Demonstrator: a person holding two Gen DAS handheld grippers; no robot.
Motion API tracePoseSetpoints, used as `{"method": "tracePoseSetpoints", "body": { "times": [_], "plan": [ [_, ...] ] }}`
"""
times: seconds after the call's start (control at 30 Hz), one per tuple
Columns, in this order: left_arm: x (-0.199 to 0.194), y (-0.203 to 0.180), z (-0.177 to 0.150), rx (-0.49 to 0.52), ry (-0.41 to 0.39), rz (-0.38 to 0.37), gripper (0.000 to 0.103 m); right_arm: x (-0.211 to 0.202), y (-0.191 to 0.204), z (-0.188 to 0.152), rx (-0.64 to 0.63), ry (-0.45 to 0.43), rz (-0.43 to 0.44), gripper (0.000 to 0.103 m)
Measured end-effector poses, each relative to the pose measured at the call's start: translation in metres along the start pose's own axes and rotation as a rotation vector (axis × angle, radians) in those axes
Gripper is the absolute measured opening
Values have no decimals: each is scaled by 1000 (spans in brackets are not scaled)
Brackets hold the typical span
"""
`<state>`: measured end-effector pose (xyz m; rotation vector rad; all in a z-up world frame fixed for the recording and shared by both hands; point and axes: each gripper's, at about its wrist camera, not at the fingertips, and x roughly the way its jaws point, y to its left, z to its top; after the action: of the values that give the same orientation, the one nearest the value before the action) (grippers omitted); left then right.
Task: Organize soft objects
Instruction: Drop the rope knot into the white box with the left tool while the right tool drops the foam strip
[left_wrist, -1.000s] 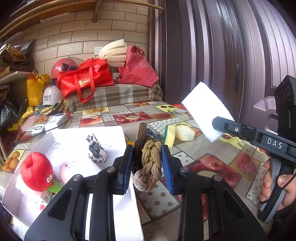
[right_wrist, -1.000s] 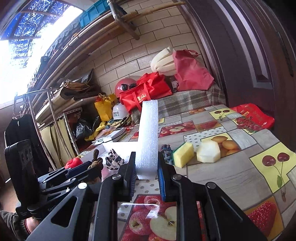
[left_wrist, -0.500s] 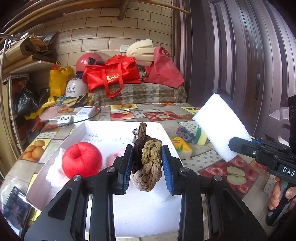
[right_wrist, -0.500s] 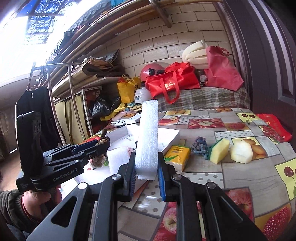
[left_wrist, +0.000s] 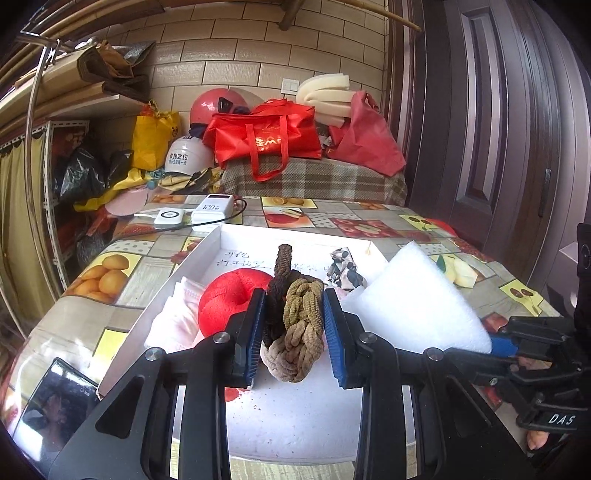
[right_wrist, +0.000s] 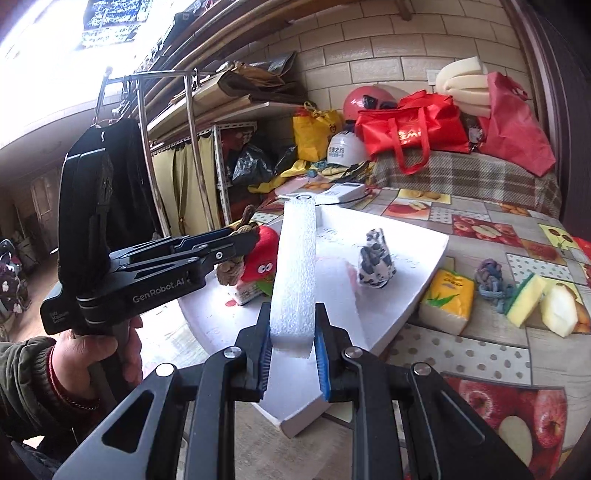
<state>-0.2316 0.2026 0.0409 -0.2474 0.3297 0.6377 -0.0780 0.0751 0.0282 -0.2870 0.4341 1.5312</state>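
My left gripper (left_wrist: 293, 328) is shut on a brown braided rope knot (left_wrist: 293, 325) and holds it above the white tray (left_wrist: 295, 417). My right gripper (right_wrist: 292, 354) is shut on a white foam block (right_wrist: 295, 269), also above the tray (right_wrist: 417, 273). The foam shows in the left wrist view (left_wrist: 417, 302), to the right of the knot. In the tray lie a red plush apple (left_wrist: 225, 299), a pink-white soft item (left_wrist: 177, 317) and a black-and-white patterned soft toy (right_wrist: 375, 264).
On the fruit-print tablecloth right of the tray lie a yellow tissue pack (right_wrist: 447, 299), a blue-grey rope knot (right_wrist: 489, 280), a yellow-green sponge (right_wrist: 526, 299) and a pale foam chunk (right_wrist: 559, 312). A phone (left_wrist: 48, 406) lies at the left. Power banks (left_wrist: 212, 212) sit behind the tray.
Both grippers have swung left, from above the tablecloth to above the tray, each keeping its object. The foam block now sits close beside the rope knot.
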Motion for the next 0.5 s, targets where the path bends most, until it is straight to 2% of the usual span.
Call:
{"method": "tracePoseSetpoints", "body": {
  "times": [0.17,0.3,0.5],
  "plan": [
    [7,-2,0,26,23,-2,30,24,11,3,-38,80,42,19],
    [14,5,2,3,46,-7,30,37,14,4,-52,123,41,19],
    [27,13,7,-19,70,19,30,54,-1,9,-27,154,-27,19]
  ]
}}
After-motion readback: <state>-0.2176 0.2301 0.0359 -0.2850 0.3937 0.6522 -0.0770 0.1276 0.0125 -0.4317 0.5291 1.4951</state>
